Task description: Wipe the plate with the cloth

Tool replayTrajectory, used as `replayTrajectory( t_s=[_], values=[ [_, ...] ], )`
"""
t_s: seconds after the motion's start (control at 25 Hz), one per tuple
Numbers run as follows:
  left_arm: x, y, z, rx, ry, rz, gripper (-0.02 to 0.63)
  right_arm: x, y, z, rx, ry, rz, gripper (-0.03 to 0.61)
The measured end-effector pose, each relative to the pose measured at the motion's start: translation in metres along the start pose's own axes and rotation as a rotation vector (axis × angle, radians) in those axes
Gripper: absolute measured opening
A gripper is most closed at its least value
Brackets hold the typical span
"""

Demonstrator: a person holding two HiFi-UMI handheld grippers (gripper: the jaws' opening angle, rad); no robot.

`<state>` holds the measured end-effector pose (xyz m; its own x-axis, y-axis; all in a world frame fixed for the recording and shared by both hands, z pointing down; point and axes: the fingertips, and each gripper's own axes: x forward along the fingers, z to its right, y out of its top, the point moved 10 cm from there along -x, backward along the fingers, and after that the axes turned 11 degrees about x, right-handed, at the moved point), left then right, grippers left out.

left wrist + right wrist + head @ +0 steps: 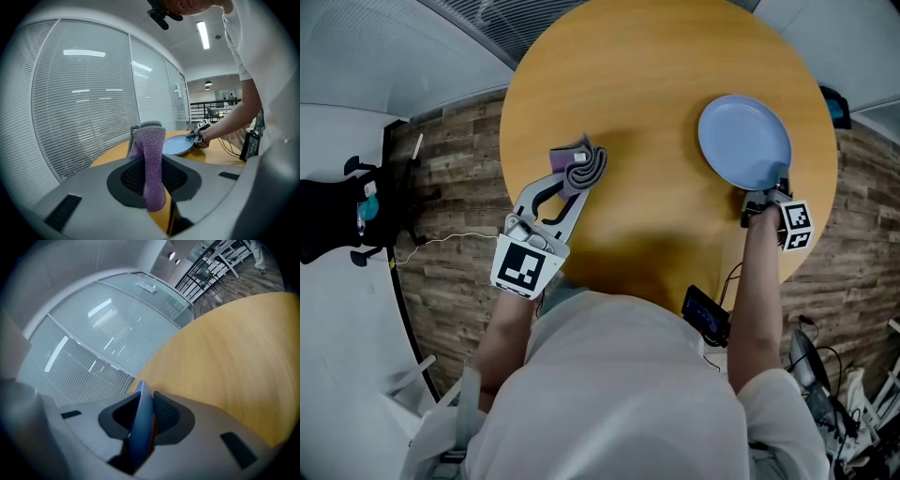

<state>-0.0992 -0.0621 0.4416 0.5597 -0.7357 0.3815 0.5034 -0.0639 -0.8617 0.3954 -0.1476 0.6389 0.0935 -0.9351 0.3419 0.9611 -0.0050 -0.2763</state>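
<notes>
Closest to me, at 5 o'clock off the bench's [656, 56] near edge, a black device [705, 314] with a cable sits beside my right forearm.

The left gripper [572, 176] crosses that near edge at 7 o'clock, with its marker cube hanging out past the rim over the plank floor [450, 281]. Its jaws are clamped on the cloth [152, 157]. The cloth is a folded purple and grey strip, its long axis running along the jaws toward 1 o'clock and its folded end poking out past the tips. It is over the bench's 9 o'clock side.

The right gripper [769, 190] comes in from 5 o'clock and is closed on the rim of the blue plate [743, 141], pinching it at the plate's own 5 o'clock. The plate faces up over the bench's 3 o'clock side, its rim near the bench edge there. I cannot tell whether it rests on the wood or hangs just above it.

Between cloth and plate the middle of the bench is bare. So is the far half up to the 12 o'clock edge.
</notes>
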Motion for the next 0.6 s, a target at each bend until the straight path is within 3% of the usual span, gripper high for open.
replayTrajectory(
  t_s=[0.28,0.48,0.6],
  values=[
    [0.000,-0.004,0.000,-0.002,-0.008,-0.025,0.071,0.030,0.004,-0.002,0.014,-0.004,0.052,0.083],
    [0.001,-0.004,0.002,-0.006,0.000,-0.030,0.071,0.048,0.009,-0.013,-0.113,-0.055,-0.004,0.083],
    [0.000,-0.007,0.003,-0.017,-0.003,-0.036,0.071,0.057,0.008,-0.023,-0.278,-0.072,-0.081,0.083]
  ],
)
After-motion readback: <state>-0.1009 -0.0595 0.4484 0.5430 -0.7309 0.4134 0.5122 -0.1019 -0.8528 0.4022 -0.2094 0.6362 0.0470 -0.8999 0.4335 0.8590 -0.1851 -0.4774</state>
